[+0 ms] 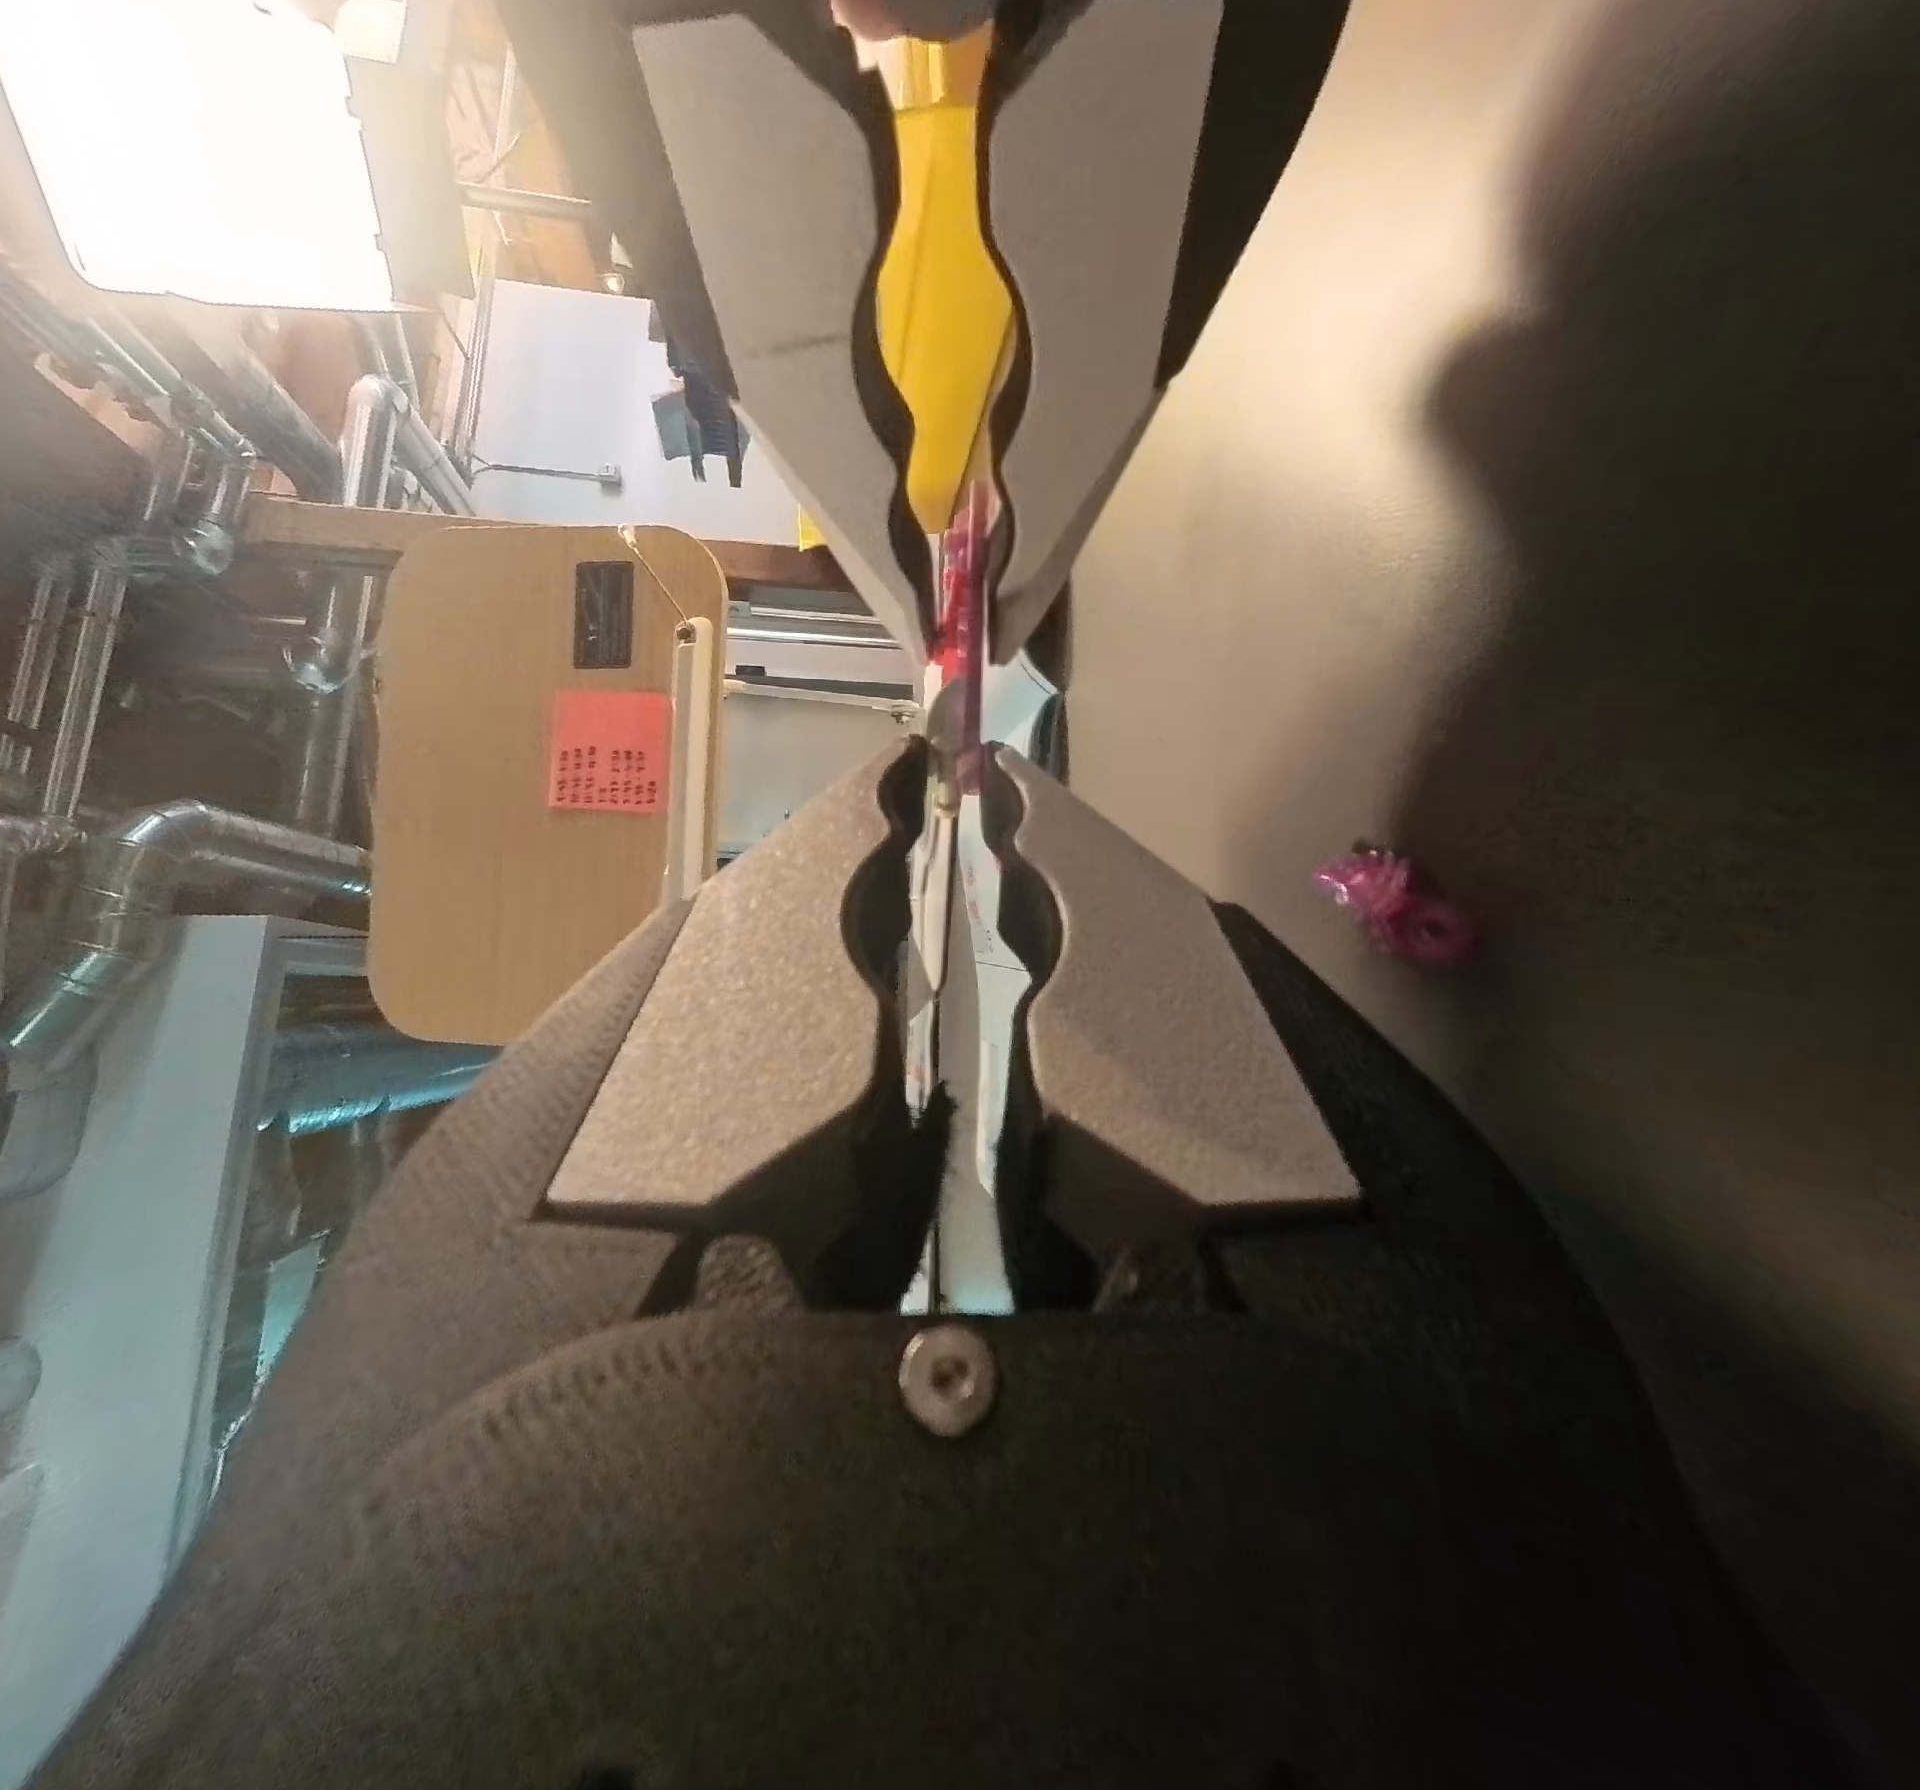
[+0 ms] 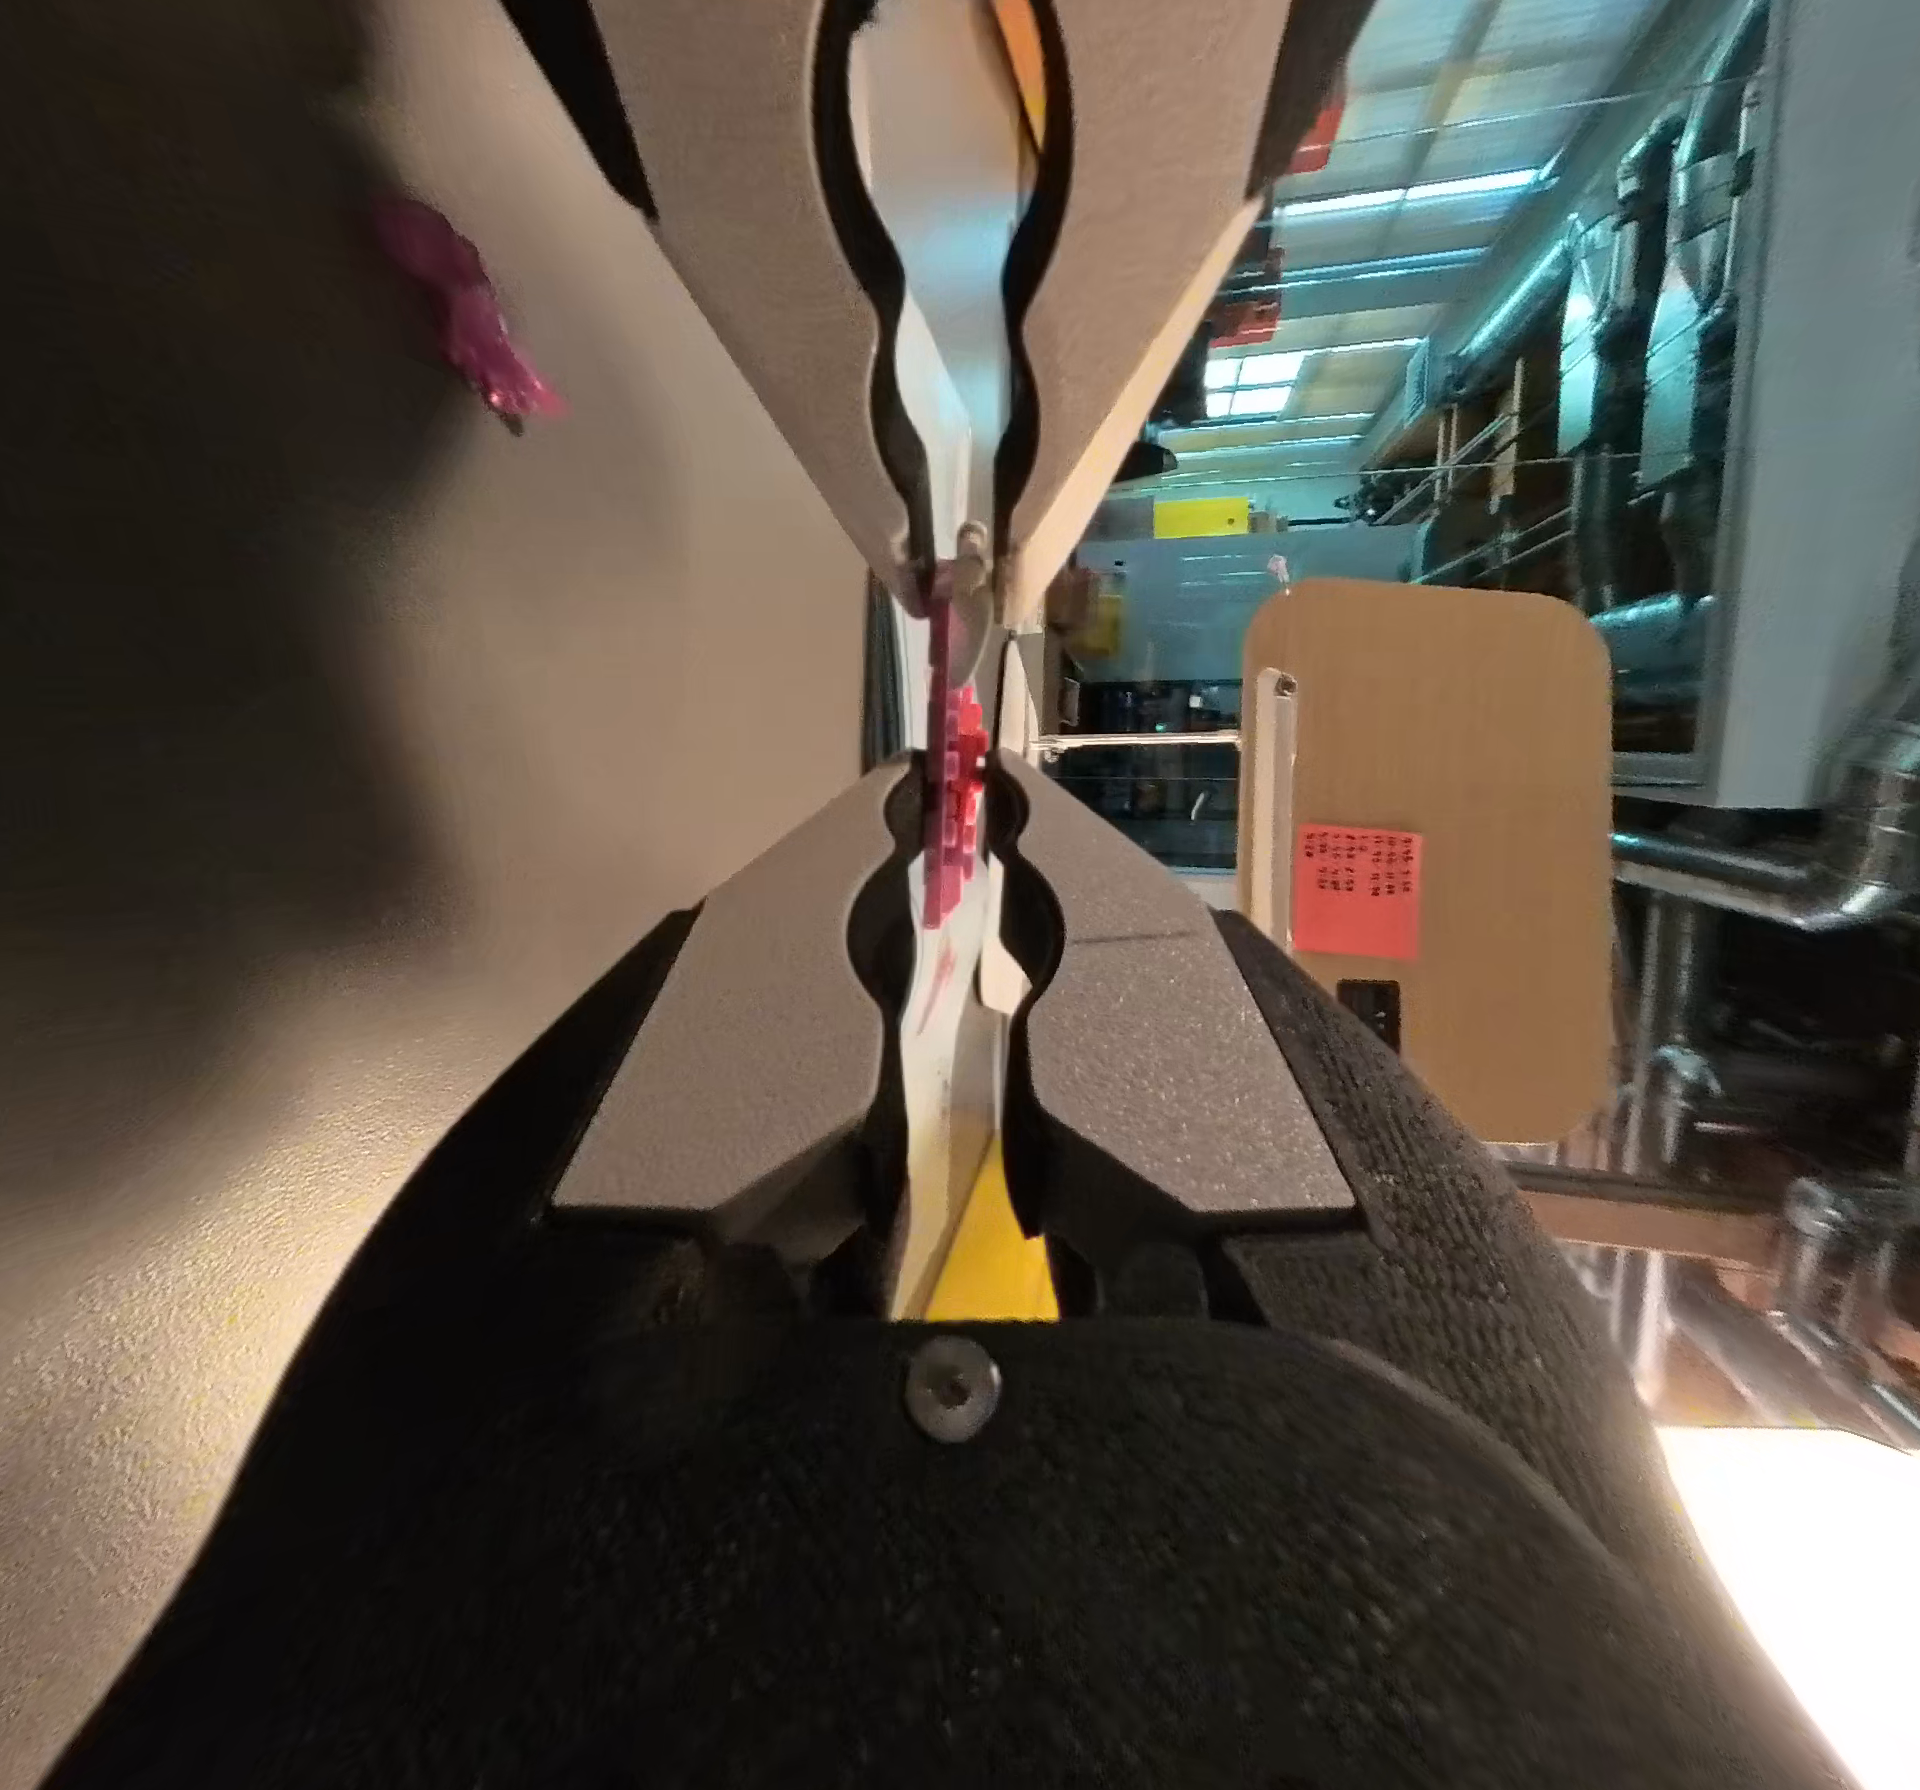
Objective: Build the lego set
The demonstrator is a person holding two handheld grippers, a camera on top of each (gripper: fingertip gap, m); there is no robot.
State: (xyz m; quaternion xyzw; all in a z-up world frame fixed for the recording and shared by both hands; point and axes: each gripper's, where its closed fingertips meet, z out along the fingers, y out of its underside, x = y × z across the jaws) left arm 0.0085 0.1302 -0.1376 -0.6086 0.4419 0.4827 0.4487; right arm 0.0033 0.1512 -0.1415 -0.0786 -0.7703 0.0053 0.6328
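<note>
The two grippers meet tip to tip over a beige table [image 1: 1299, 597], sharing one small object. It is a pink and red beaded charm [image 2: 958, 784] with a silver metal clasp [image 1: 948, 738] at one end. My left gripper [image 1: 958, 755] is shut on the clasp end; it also shows at the top of the right wrist view [image 2: 956, 564]. My right gripper [image 2: 951, 772] is shut on the beaded part; it also shows at the top of the left wrist view [image 1: 961, 634]. The charm [image 1: 961, 597] spans the short gap between the two pairs of fingertips.
A second pink beaded piece [image 1: 1397, 909] lies alone on the table, also seen in the right wrist view [image 2: 457, 317]. A wooden board with an orange sticker [image 1: 540, 774] stands beyond the table edge [image 2: 1434, 857]. Pipes and shelving fill the background. My two grippers' fingertips are within a few centimetres of each other.
</note>
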